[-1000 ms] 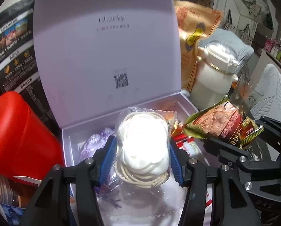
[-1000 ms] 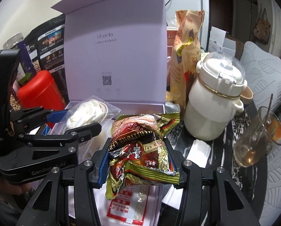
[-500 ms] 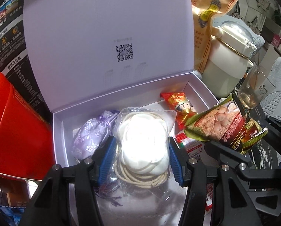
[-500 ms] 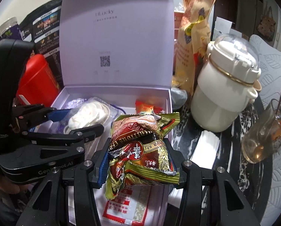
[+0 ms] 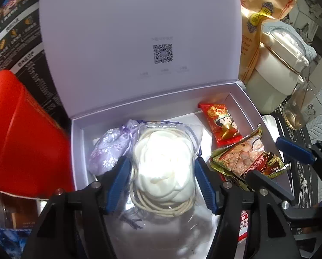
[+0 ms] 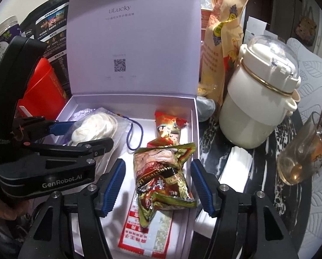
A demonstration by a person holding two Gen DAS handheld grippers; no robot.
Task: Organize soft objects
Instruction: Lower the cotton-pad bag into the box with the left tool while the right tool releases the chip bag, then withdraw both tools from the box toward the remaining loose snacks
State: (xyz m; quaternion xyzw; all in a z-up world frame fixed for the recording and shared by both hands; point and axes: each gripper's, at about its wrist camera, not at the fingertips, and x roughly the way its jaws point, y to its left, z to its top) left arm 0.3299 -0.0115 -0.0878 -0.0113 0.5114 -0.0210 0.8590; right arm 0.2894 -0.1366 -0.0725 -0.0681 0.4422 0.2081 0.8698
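Observation:
An open lilac gift box (image 5: 76, 146) (image 6: 194, 116) stands with its lid up. My left gripper (image 5: 162, 178) is shut on a clear bag with a white flower ornament (image 5: 163, 161) (image 6: 89, 129), held low inside the box. My right gripper (image 6: 158, 183) is open, its jaws apart either side of a green-gold snack packet (image 6: 161, 174) (image 5: 245, 161) that lies in the box. A purple sachet (image 5: 111, 149), a red candy packet (image 5: 221, 120) (image 6: 167, 129) and a red-white flat packet (image 6: 148, 231) lie in the box.
A red canister (image 5: 20, 133) stands left of the box. A cream jar with a clear lid (image 6: 260, 99), a tan snack bag (image 6: 223, 34) and a glass cup with a spoon (image 6: 305, 157) stand to the right on the dark marbled table (image 6: 217, 133).
Both grippers moved forward and down into the box. The right gripper opened and let go of the green-gold snack packet, which now lies in the box.

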